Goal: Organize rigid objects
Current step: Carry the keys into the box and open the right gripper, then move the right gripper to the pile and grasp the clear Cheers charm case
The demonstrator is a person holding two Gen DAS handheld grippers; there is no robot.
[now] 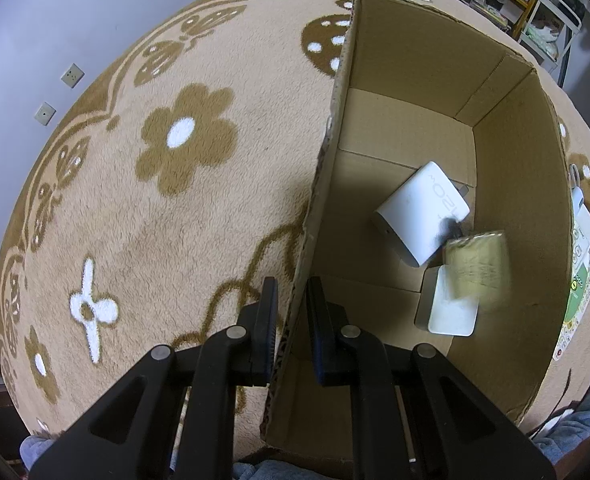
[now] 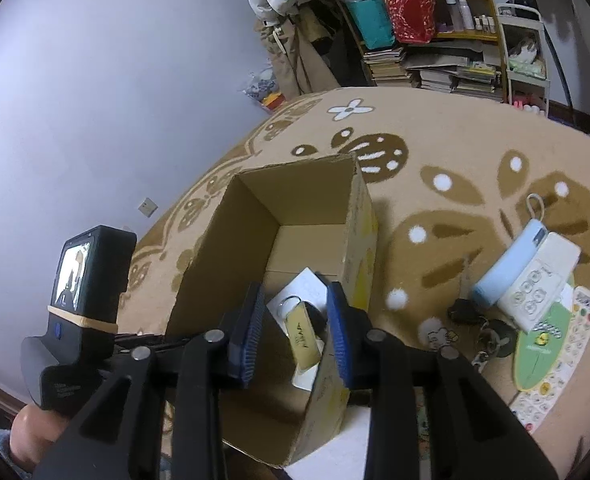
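An open cardboard box [image 1: 415, 80] stands on the flowered carpet. My left gripper [image 1: 291, 320] is shut on the box's left wall and holds it. Inside lie a white charger [image 1: 419, 212] and a flat white box [image 1: 451, 312]. A gold tag with a key ring [image 1: 479, 268] is blurred in the air above them. In the right wrist view my right gripper [image 2: 295, 328] is open above the box [image 2: 235, 232], with the gold tag [image 2: 305, 340] below and between its fingers, apart from them. The charger [image 2: 303, 292] shows under it.
On the carpet right of the box lie a light blue power bank [image 2: 511, 264], a white remote [image 2: 539, 284], dark keys [image 2: 483, 328] and a green sticker sheet [image 2: 543, 344]. Shelves with books and bags [image 2: 415, 40] stand at the back. The left gripper's camera body [image 2: 83, 292] is beside the box.
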